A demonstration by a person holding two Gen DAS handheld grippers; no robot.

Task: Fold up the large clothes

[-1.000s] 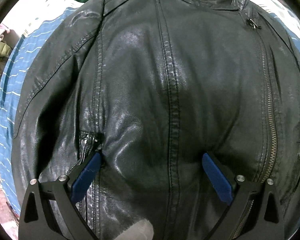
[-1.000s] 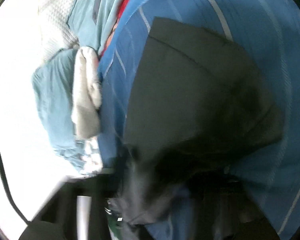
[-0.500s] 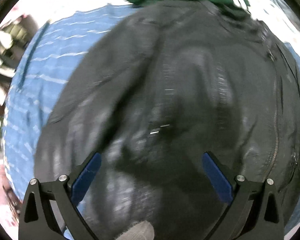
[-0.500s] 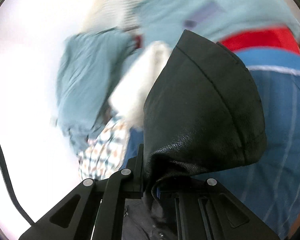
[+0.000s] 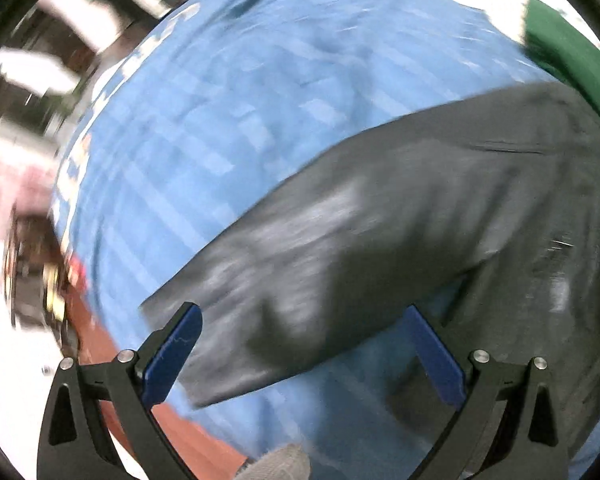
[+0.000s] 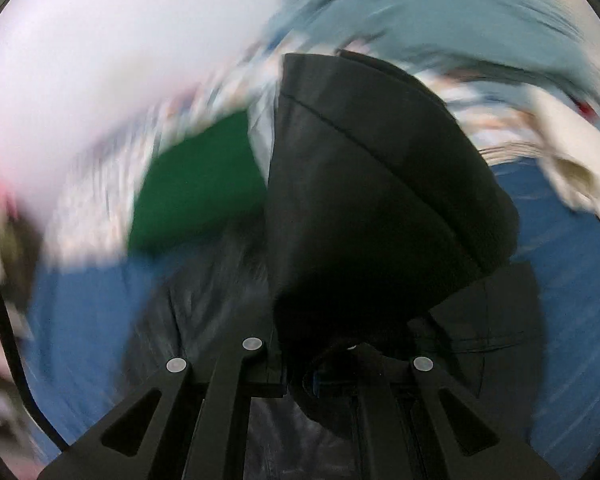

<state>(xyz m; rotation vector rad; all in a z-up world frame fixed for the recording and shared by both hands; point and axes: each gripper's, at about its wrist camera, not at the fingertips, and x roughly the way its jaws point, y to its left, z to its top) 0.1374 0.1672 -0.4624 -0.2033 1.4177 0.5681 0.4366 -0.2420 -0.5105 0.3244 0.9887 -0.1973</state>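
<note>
A black leather jacket lies on a blue striped bedsheet (image 5: 228, 128). In the left wrist view one of its sleeves (image 5: 340, 248) stretches from upper right toward the lower left, and the picture is blurred. My left gripper (image 5: 304, 340) hangs open above the sleeve's end, blue pads wide apart and nothing between them. In the right wrist view my right gripper (image 6: 328, 360) is shut on a fold of the black jacket (image 6: 372, 200), which bulges up in front of the lens. More of the jacket (image 6: 220, 304) lies flat below.
A green garment (image 5: 568, 52) sits at the jacket's far side, seen also as the green garment (image 6: 196, 192). Light blue and white clothes (image 6: 460, 12) are piled at the far end of the bed. The bed's brown edge (image 5: 112, 344) and room clutter (image 5: 32, 248) are at the left.
My left gripper has swung from over the jacket's back out to the sleeve near the bed's edge, still open. The right gripper has lifted a jacket fold and carried it toward the green garment.
</note>
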